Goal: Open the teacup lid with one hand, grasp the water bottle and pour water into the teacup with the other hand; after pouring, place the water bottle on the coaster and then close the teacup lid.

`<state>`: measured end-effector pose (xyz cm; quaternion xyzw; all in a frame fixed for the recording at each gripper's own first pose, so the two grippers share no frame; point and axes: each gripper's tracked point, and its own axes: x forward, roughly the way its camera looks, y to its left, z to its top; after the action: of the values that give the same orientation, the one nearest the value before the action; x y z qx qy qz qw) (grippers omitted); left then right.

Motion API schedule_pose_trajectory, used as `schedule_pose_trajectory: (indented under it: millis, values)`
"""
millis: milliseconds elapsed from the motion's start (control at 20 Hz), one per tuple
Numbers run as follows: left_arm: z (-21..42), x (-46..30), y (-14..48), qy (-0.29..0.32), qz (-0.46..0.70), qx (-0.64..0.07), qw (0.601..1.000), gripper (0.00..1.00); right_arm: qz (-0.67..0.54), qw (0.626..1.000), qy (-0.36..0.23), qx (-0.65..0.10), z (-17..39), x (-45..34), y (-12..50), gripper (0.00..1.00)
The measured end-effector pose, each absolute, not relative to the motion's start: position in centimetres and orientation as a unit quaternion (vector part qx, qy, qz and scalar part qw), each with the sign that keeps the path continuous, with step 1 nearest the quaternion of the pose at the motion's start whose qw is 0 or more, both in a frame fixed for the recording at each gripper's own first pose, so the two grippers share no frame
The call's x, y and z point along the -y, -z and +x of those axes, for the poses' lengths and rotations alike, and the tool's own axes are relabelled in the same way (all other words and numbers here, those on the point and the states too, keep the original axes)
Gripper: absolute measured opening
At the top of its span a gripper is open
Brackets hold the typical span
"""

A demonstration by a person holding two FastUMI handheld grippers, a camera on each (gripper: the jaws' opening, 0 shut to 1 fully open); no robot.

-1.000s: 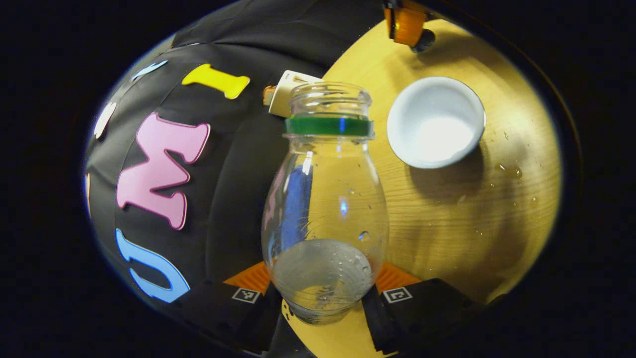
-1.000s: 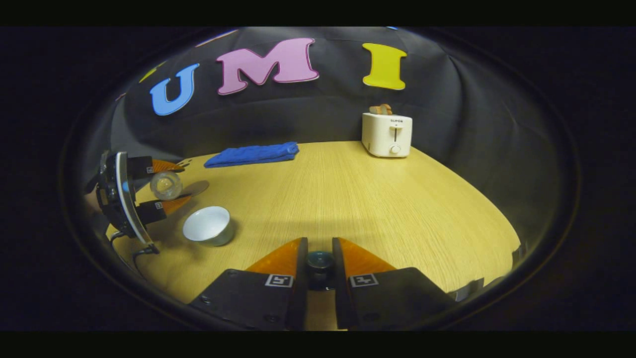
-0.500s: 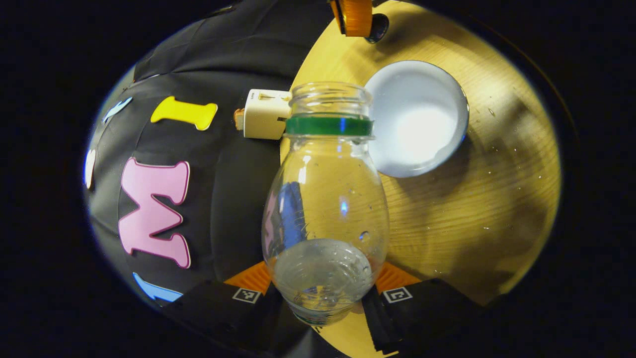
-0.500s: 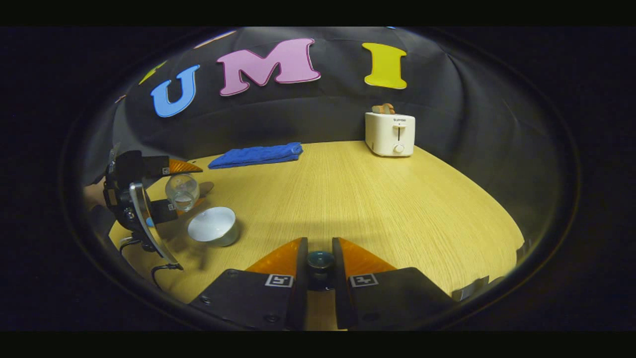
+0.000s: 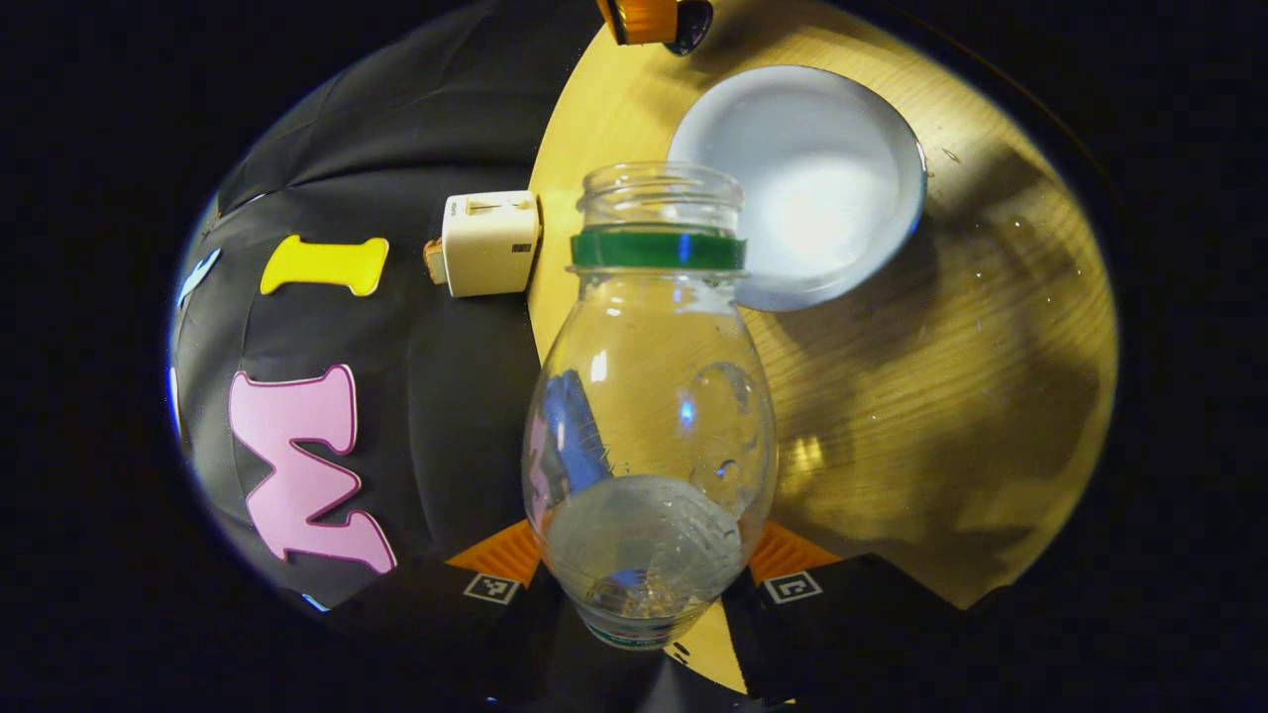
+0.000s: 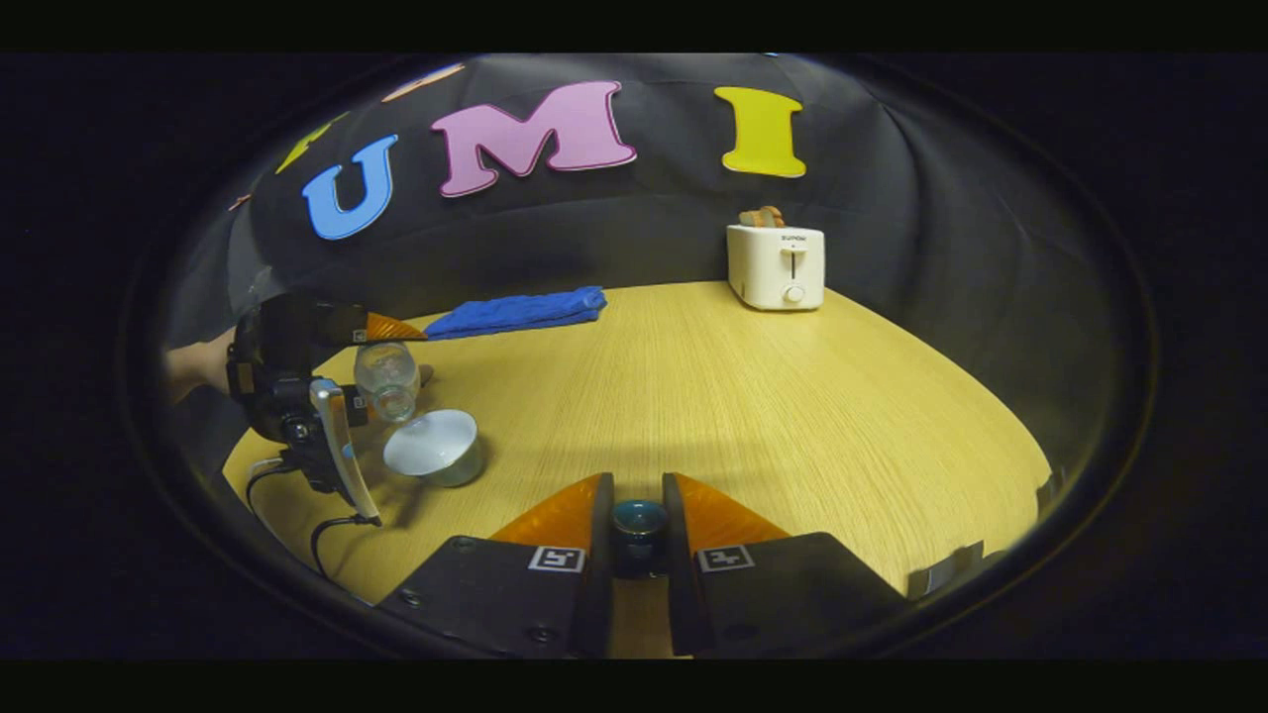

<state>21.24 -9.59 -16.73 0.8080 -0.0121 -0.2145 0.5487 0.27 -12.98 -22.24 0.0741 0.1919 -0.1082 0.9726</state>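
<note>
Now, left gripper view, grip: my left gripper (image 5: 644,584) was clamped on the base of the water bottle (image 5: 649,416), a finger pressing on each side, with the bottle lying along the camera's line of sight.
Left gripper view, bottle: its open mouth, above a green collar, pointed toward the teacup (image 5: 807,183), overlapping the cup's near rim; a little water pooled at the base end.
Left gripper view, cup: it stood lidless on the table (image 5: 941,396) and I could not tell whether any water was in it.
Left gripper view, how I judged the pour: I needed the mouth over the bowl before tipping further, and a slow tilt, since droplets on the wood beside the cup hinted at spills.
Right gripper view, grip: my right gripper (image 6: 639,520) was closed on the dark knob of the teacup lid (image 6: 638,525), held low over the table and well apart from the cup.
Right gripper view, pour side: I saw the left gripper (image 6: 342,366) with the bottle (image 6: 386,378) tilted mouth-down just above the teacup (image 6: 434,448).
Right gripper view, surroundings: a blue towel (image 6: 515,309) and a toaster (image 6: 775,265) sat at the far edge, clear of the work.
Right gripper view, my judgement: keeping the lid steady and out of the way seemed best until the bottle was set down.
</note>
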Motion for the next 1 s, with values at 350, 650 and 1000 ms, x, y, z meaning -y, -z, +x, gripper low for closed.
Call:
schedule_pose_trajectory:
  millis: [350,650,1000]
  values:
    - [21.7,10.7,16.0,0.225,0.841,0.040,0.490,0.74,0.077,0.973,0.099,-0.192,-0.1,12.1,22.3,0.27]
    - [22.2,10.9,14.9,0.223,0.865,0.054,0.445,0.74,0.077,0.974,0.090,-0.194,-0.1,11.8,22.2,0.27]
    - [22.3,11.7,13.1,0.200,0.892,0.073,0.398,0.74,0.094,0.974,0.092,-0.184,-0.1,11.8,21.6,0.22]
